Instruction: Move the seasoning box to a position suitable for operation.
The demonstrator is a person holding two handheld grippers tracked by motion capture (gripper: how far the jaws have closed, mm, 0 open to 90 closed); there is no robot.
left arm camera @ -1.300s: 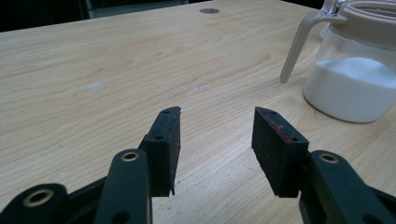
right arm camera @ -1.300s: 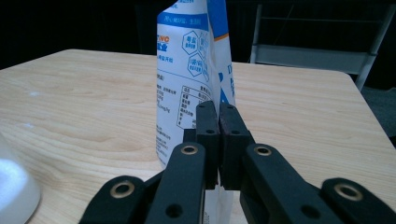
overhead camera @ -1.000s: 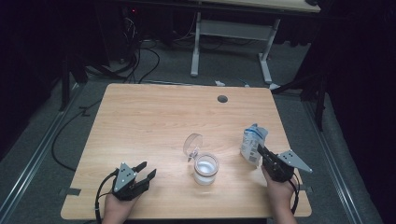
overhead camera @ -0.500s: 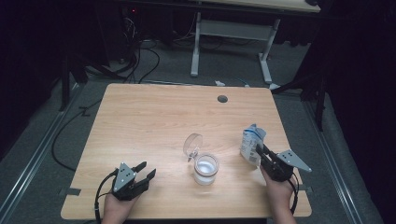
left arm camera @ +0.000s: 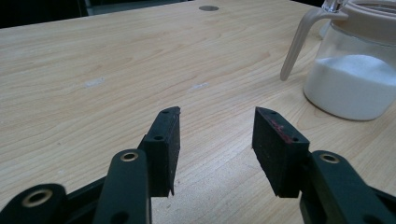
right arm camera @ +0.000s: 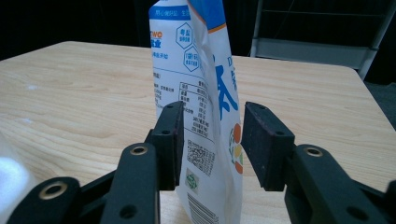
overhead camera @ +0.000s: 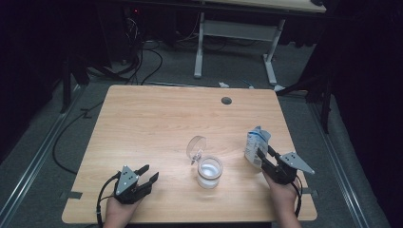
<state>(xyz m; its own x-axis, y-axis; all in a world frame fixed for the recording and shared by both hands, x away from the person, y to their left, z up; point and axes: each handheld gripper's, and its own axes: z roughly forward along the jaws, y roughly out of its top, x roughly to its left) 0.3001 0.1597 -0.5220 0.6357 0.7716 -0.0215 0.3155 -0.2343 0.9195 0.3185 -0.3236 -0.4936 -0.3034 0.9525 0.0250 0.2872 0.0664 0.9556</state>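
Note:
A white and blue printed pouch (overhead camera: 256,144) (right arm camera: 201,70) stands upright near the table's right edge. My right gripper (overhead camera: 264,153) (right arm camera: 210,123) straddles its lower part; its jaws have just been opening, and a gap shows between the right pad and the pouch. A glass jar (overhead camera: 209,172) (left arm camera: 355,79) of white powder stands at the front middle with its clear hinged lid (overhead camera: 196,146) swung up and back. At the front left my left gripper (overhead camera: 148,173) (left arm camera: 217,114) rests low over the wooden table (overhead camera: 157,118), open, with nothing between its jaws and pointed toward the jar.
A round cable hole (overhead camera: 226,100) sits near the table's far edge. Behind the table stand the white legs of another desk (overhead camera: 199,47), and cables (overhead camera: 142,66) trail on the grey floor. The pouch stands close to the right edge.
The right gripper's jaws have spread apart from the pouch, which stays standing. Neither hand has shifted, and the left gripper looks the same.

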